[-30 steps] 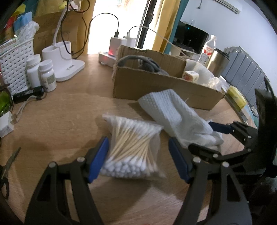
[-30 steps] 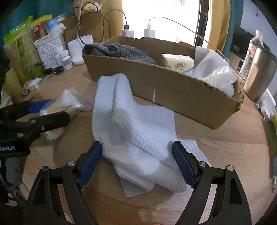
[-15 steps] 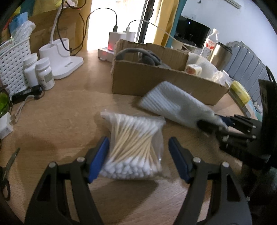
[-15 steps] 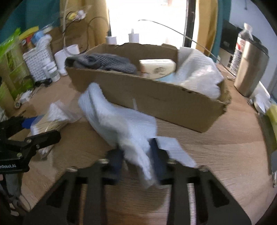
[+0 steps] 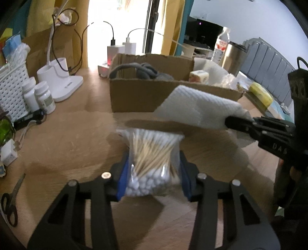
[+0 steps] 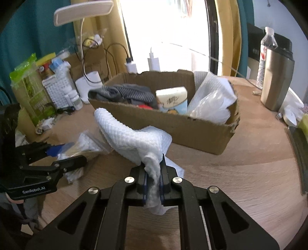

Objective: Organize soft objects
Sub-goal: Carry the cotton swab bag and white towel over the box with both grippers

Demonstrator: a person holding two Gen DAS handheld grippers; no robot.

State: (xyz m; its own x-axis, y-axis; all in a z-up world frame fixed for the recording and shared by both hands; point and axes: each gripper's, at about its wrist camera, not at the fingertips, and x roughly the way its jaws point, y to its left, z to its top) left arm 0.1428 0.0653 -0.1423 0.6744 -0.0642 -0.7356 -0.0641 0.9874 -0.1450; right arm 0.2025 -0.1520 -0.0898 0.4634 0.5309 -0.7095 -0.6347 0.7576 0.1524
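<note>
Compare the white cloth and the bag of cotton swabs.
The white cloth is a limp, waffle-textured sheet; the bag of cotton swabs is clear plastic packed with sticks. The cloth is pinched in the right gripper, its free end sagging; the bag sits between the closing jaws of the left gripper. Both are near the cardboard box.

A lived-in room of a home, seen from a cluttered wooden table (image 5: pixel 63 134). At the top centre, bright daylight pours through a glass door flanked by yellow curtains (image 6: pixel 227 34) and teal ones. Upper right in the left wrist view stand a dark television screen (image 5: pixel 204 35) and a grey padded headboard (image 5: pixel 269 61). On the table: a white desk lamp (image 6: pixel 82 11), phone chargers (image 5: pixel 123 49) plugged into a power strip, pill bottles (image 5: pixel 45 97), a white plastic basket (image 5: pixel 9 84), scissors (image 5: pixel 11 200) at the lower left, a steel tumbler (image 6: pixel 277 77), a water bottle (image 6: pixel 268 41), and a torn cardboard box (image 6: pixel 169 123) holding grey clothing, tissues and paper towels.
</note>
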